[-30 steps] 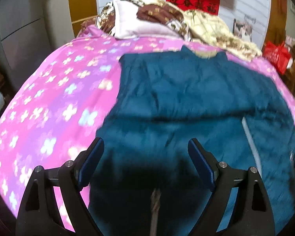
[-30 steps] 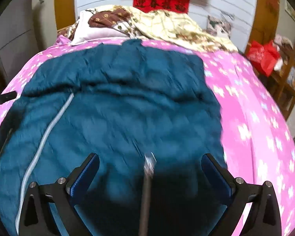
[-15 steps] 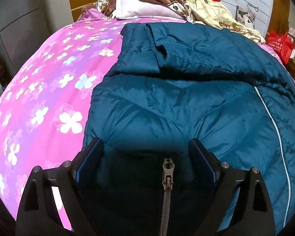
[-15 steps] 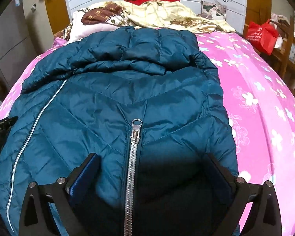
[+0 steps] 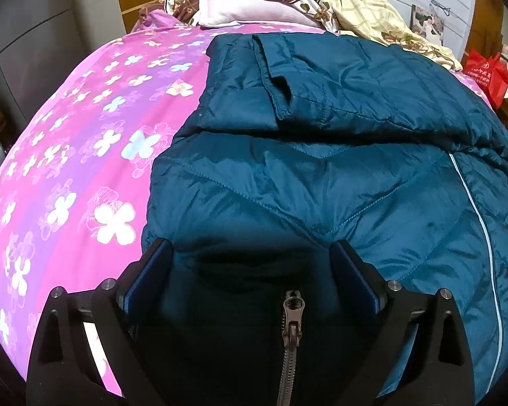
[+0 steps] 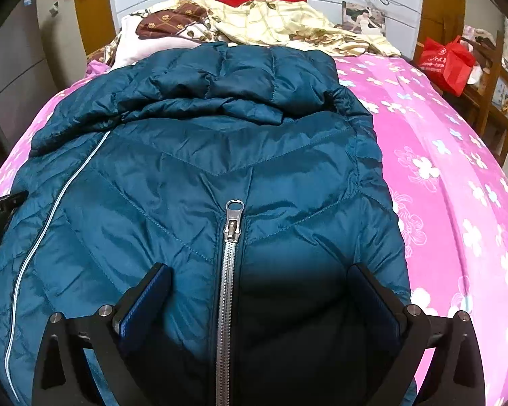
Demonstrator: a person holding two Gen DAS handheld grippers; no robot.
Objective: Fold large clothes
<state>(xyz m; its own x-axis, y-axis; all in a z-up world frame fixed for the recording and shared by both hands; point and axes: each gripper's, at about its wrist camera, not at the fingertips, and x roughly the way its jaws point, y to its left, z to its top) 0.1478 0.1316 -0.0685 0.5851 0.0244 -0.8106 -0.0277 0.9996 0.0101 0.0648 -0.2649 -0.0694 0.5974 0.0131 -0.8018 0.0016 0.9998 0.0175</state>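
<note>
The teal puffer jacket [image 6: 247, 155] is spread on the bed [image 6: 457, 176], under both wide-open claws: left claw [image 5: 250, 270], right claw [image 6: 259, 296]. It is judged soft, puffy, slippery; best pinched at the near edge.

The jacket [image 6: 193, 182] is glossy quilted cloth with a shiny metal zip [image 6: 232, 223]. The bedsheet [image 5: 84, 155] is soft matt cloth; far right, a plastic bag [image 6: 447, 64].
</note>
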